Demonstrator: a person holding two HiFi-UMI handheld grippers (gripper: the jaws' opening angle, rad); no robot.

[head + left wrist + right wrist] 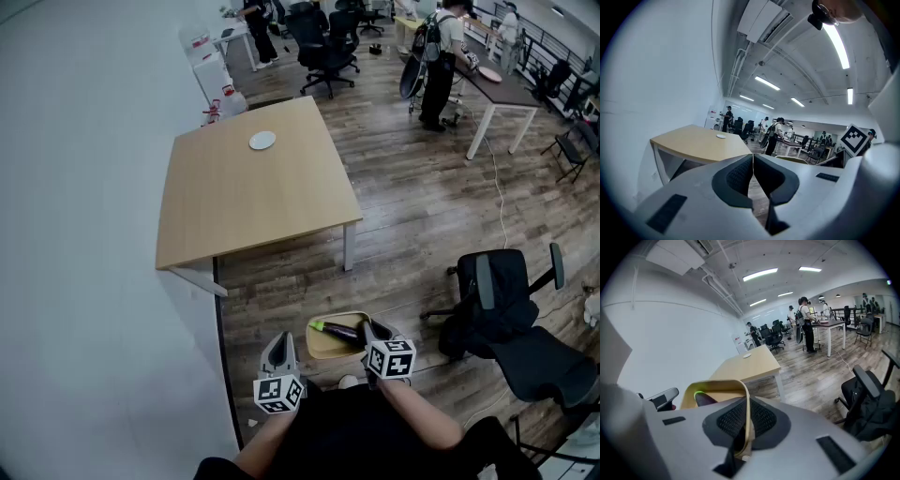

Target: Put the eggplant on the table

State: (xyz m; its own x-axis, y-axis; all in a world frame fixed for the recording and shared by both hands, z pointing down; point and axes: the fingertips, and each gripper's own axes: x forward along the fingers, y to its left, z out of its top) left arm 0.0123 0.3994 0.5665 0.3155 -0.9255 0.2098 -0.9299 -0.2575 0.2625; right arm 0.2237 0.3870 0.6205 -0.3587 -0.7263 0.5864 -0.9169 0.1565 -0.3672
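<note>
– Wood floor all round; the table point(253, 202) stands well ahead, a plate point(262, 141) near its far edge. And the left claw point(278, 349)?
– Pressed together, holding nothing. Next comes the tray point(322, 349), held off the floor, with the eggplant point(341, 330) lying in it, just left of the right claw point(376, 334), which pinches the tray's right rim.
– Risk?
– One-sided grip. I'd expect the tray to tip while carried, and the eggplant could roll out.

The right gripper point(746, 411) has its jaws closed on the rim of the tan basket point(717, 384). Inside the basket lies the eggplant point(705, 399). Beyond the basket stands the table point(747, 365).
</note>
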